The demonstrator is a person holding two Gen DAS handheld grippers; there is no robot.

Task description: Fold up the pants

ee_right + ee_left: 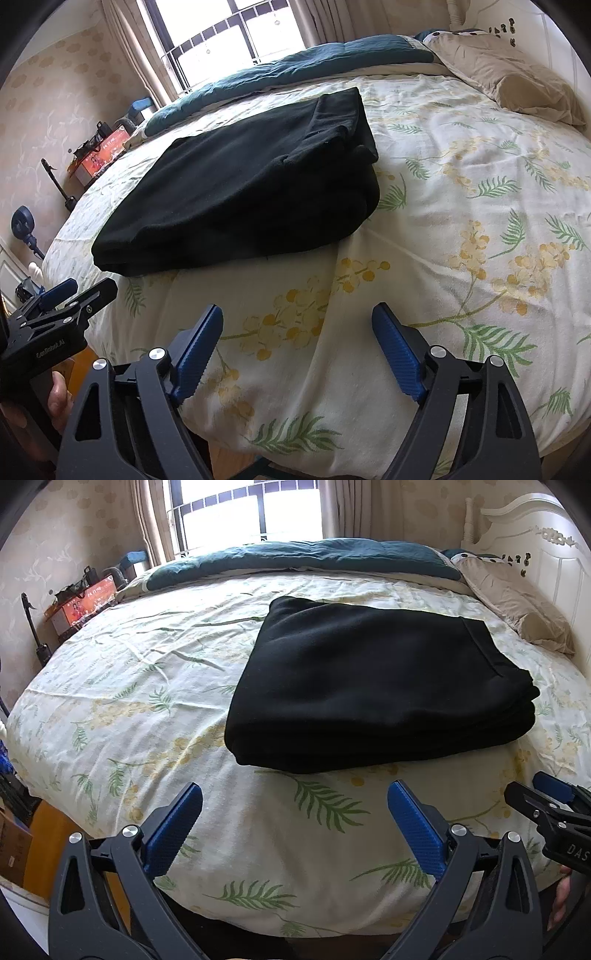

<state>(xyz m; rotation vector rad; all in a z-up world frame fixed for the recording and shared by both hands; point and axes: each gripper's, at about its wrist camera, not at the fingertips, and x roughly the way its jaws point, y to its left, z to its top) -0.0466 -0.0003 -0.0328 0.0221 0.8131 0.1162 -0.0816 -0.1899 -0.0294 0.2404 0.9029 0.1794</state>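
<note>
The black pants [373,686] lie folded in a thick rectangular stack on the bed's floral sheet [147,709]; the right wrist view has the pants [243,192] left of centre. My left gripper [295,794] hovers open over the bed's near edge, short of the stack, with nothing between its blue pads. My right gripper [297,314] is likewise open and empty, near the front edge and to the right of the stack. Each gripper shows at the side of the other's view: the right gripper [546,797] and the left gripper [74,291].
A beige pillow [517,605] and white headboard [546,554] stand at the right. A dark teal duvet [306,561] lies along the far side under the window. A bedside stand with a red box [85,605] is at the left. A hand [59,398] grips the left tool.
</note>
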